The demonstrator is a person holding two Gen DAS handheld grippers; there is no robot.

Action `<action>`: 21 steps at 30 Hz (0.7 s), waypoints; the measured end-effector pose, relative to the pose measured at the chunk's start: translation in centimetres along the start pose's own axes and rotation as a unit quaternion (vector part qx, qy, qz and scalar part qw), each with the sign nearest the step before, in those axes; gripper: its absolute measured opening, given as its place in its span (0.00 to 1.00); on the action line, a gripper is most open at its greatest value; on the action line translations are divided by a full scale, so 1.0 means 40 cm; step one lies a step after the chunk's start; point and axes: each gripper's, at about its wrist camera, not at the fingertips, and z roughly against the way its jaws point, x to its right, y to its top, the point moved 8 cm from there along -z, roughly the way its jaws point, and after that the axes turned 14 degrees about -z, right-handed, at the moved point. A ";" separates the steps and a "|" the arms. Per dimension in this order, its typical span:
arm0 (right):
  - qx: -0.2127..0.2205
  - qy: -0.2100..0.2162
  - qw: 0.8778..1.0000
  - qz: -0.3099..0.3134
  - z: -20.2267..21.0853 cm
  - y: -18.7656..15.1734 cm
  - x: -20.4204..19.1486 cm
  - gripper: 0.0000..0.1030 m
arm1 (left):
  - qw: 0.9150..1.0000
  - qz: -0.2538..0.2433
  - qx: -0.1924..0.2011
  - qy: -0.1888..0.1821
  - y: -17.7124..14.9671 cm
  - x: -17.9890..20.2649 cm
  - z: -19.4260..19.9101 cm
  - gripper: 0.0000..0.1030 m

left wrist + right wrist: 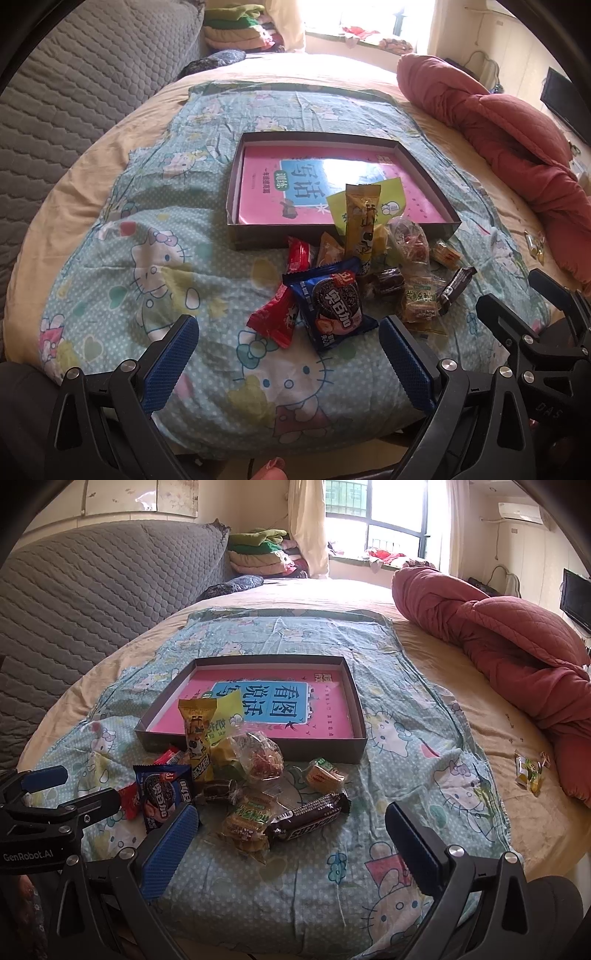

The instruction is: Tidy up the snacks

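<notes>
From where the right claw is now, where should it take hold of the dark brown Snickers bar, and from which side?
Grip the dark brown Snickers bar across its narrow width near the middle, coming down from above. It lies flat on the Hello Kitty patterned cloth, long and slim, with its right end free. Its left end touches the yellow-green cake packet, so stay right of that. The right claw is open.

A: Where is there room?
B: Inside the shallow dark cardboard box (360,716), the pink book's right side lies bare; the printed blue sheet (417,775) right of it is bare too.
A: What blocks the near wall?
B: The heap of wrapped snacks (255,775), with a tall yellow packet (361,221) leaning over it
</notes>
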 end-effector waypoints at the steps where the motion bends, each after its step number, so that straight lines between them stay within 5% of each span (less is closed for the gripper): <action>1: 0.000 -0.001 1.000 0.000 0.001 0.000 0.000 0.99 | 1.000 0.000 0.000 0.000 0.000 0.000 0.000 0.95; 21: -0.004 -0.001 1.000 -0.004 -0.001 0.003 0.004 0.99 | 1.000 -0.004 -0.004 -0.005 -0.002 0.008 -0.004 0.95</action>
